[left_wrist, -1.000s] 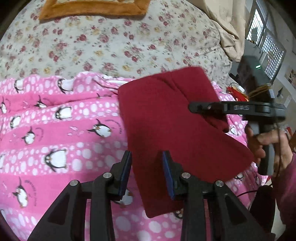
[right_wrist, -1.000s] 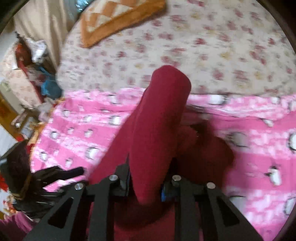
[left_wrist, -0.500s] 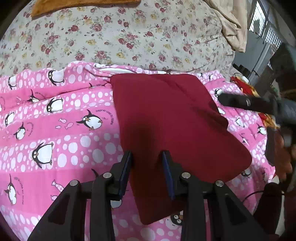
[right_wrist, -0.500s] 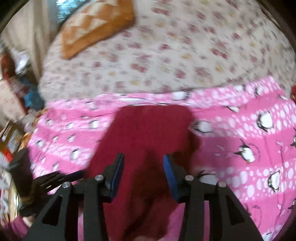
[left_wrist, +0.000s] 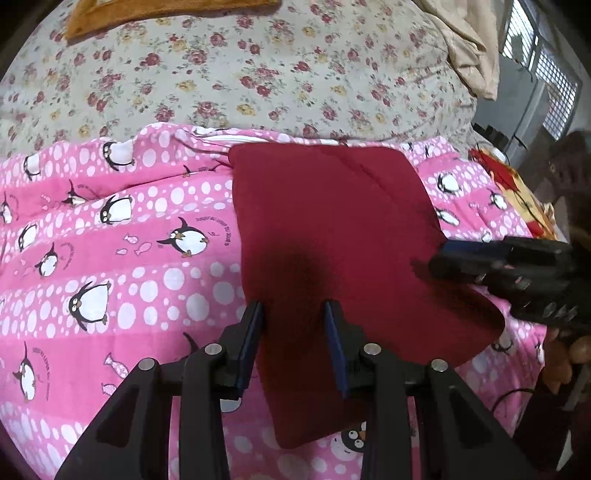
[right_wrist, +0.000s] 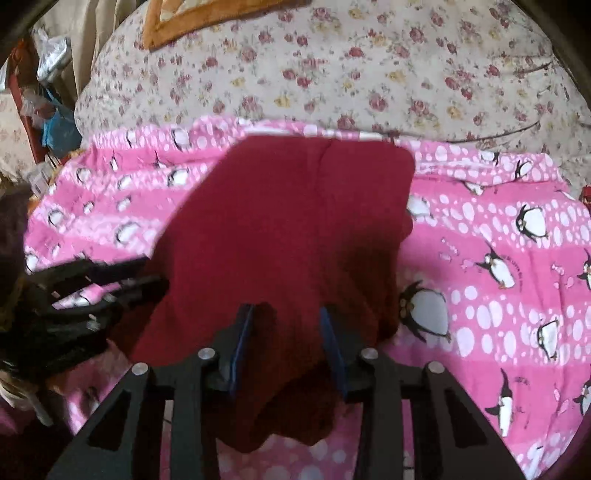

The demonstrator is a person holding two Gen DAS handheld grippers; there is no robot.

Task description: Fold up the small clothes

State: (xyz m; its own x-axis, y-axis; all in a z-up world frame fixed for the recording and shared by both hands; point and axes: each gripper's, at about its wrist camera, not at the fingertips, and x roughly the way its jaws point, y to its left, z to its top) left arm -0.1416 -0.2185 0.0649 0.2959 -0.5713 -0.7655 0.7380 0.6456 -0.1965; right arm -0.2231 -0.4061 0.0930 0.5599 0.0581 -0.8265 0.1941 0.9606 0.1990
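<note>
- Quilt (left_wrist: 258, 74), floral, covers the far part of the bed, with an orange cushion (left_wrist: 147, 14) at its far edge.
- Blanket (left_wrist: 110, 258), pink with penguins, lies over the near part of the bed.
- Cloth (left_wrist: 332, 229), dark red, lies folded flat on the blanket, its far edge close to the blanket's far hem; the seam runs across its far half.
- Left tongs (left_wrist: 293, 347) hover above the near edge of the cloth, spread, holding nothing.
- Right tongs (right_wrist: 288, 343) are also spread, empty above the cloth; in the left view they sit at the cloth's right edge.
</note>
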